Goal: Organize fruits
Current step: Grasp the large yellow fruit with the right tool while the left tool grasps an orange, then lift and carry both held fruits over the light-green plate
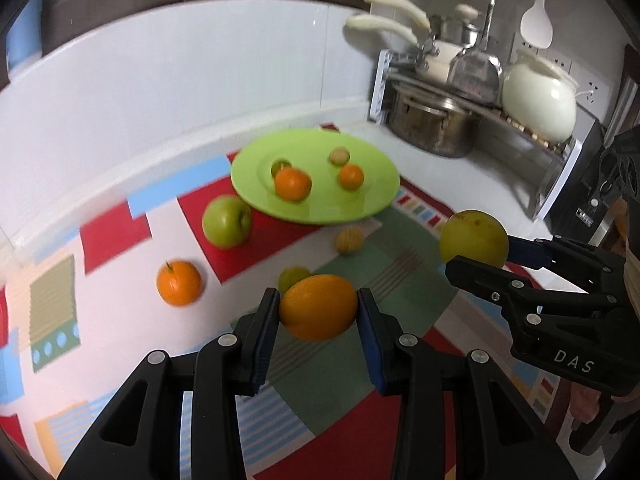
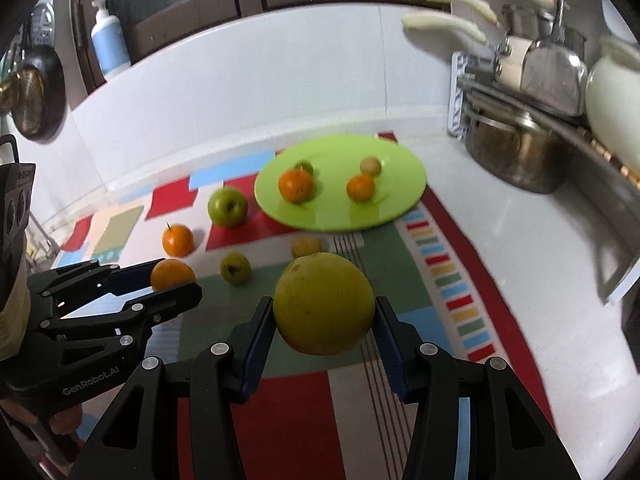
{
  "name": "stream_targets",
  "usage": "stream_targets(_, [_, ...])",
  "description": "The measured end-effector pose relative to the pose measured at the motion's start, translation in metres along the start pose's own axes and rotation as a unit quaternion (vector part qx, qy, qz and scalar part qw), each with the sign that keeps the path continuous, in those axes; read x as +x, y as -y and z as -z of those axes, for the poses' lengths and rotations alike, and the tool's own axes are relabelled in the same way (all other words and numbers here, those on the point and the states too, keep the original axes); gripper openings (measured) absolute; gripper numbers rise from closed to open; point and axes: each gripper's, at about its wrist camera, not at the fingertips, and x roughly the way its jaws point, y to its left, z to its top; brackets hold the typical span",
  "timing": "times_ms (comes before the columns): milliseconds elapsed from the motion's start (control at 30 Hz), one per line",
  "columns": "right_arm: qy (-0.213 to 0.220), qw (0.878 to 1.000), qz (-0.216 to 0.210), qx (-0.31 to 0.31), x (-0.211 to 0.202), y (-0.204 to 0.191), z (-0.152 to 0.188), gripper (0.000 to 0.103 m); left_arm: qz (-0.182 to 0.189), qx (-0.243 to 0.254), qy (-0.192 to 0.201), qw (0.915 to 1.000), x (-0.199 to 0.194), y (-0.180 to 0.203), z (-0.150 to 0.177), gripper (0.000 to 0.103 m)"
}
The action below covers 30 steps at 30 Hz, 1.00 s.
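Note:
My left gripper (image 1: 318, 308) is shut on an orange (image 1: 318, 306) and holds it above the mat; it also shows in the right wrist view (image 2: 173, 276). My right gripper (image 2: 324, 306) is shut on a large yellow-green fruit (image 2: 324, 302), seen from the left wrist too (image 1: 474, 238). A green plate (image 1: 360, 204) (image 2: 396, 192) ahead holds two oranges (image 2: 296, 185) (image 2: 360, 187) and two small fruits. On the mat lie a green apple (image 1: 227, 222) (image 2: 227, 207), an orange (image 1: 179, 283) (image 2: 177, 240), a small green fruit (image 2: 235, 267) and a small yellow fruit (image 2: 306, 247).
A colourful patterned mat (image 2: 440, 280) covers the white counter. A dish rack (image 1: 472, 92) with pots, pans and a white jar stands at the back right. A white tiled wall (image 1: 180, 92) runs behind. A lotion bottle (image 2: 106, 38) stands on the ledge at left.

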Motion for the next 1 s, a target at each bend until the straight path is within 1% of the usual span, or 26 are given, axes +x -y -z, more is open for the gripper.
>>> stream_targets(200, [0.032,0.999,0.008,-0.002,-0.018,-0.003,-0.023,0.05,-0.001,0.011,0.033,0.9994,-0.017,0.0,-0.025,0.038])
stream_targets(367, [0.056,0.998,0.007,-0.004,-0.026,-0.002,-0.044,0.05,-0.01,0.02,0.057,0.9981,-0.026,-0.001,-0.047,0.038])
stream_targets(600, [0.086,0.996,0.008,-0.01,-0.031,-0.002,-0.077,0.05,-0.011,0.017,0.078,0.9968,-0.03,-0.005,-0.077,0.038])
stream_targets(767, [0.093,0.996,0.004,-0.01,-0.027,0.001,-0.099,0.05,-0.008,0.014,0.085,0.9962,-0.027,-0.008,-0.098,0.038])
stream_targets(1000, [0.094,0.996,0.0,-0.012,-0.015,0.012,-0.127,0.05,-0.013,0.024,0.092,0.9954,-0.014,-0.01,-0.127,0.038])
